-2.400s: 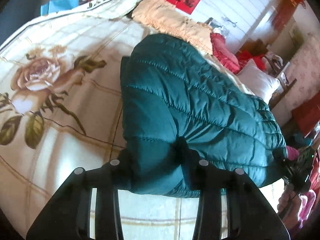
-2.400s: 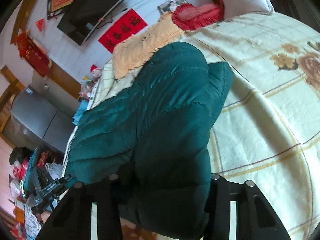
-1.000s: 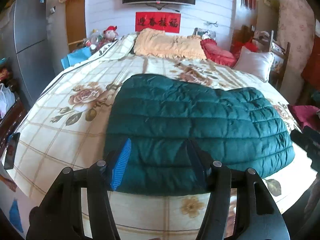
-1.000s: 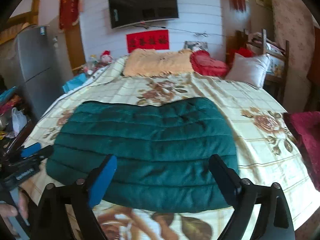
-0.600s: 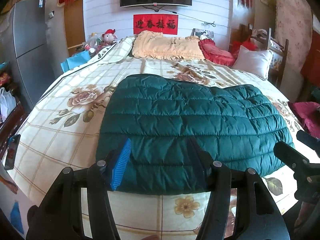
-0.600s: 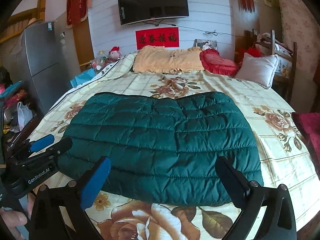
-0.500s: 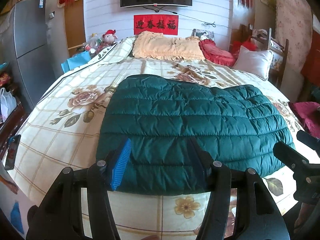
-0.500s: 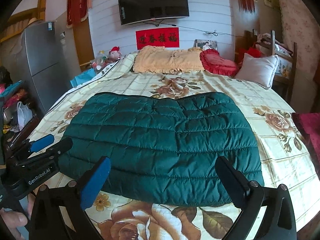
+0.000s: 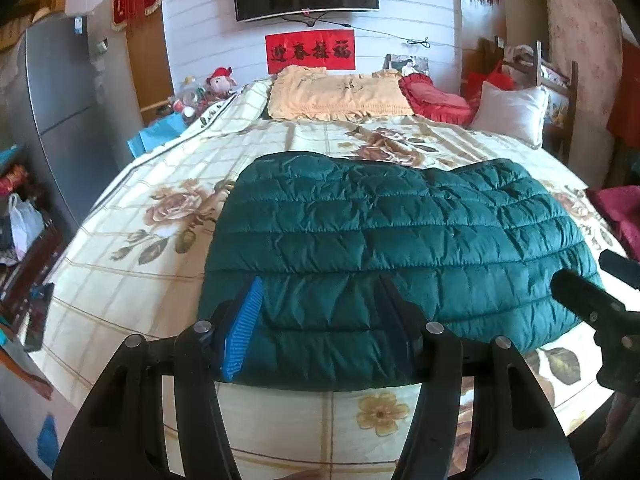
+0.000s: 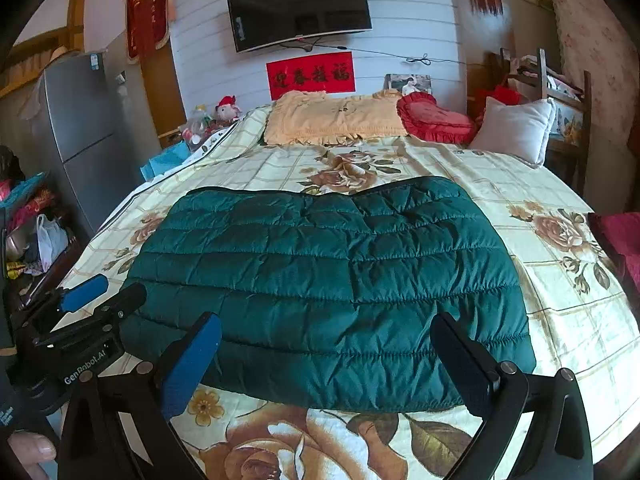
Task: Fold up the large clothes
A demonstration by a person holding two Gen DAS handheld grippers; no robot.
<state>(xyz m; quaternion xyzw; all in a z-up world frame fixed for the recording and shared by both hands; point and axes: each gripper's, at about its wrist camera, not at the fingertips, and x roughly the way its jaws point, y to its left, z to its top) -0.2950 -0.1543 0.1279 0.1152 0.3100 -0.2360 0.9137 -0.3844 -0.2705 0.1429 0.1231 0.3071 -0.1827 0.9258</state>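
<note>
One "GenRobot.AI" label on left gripper [image 10: 102, 296], green jacket [image 10: 328, 280] beside

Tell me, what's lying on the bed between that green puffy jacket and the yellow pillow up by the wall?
Nothing but bare bedspread: between the green jacket and the yellow pillow the right wrist view shows only its printed brown roses.

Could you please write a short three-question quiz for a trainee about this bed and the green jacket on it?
1. True or false: the green jacket lies flat on the bed.
2. Which gripper stands wider open: (a) left gripper or (b) right gripper?
3. What colour is the cushion between the yellow pillow and the white pillow?

Key: 1 true; 2 b; 3 red.
</note>
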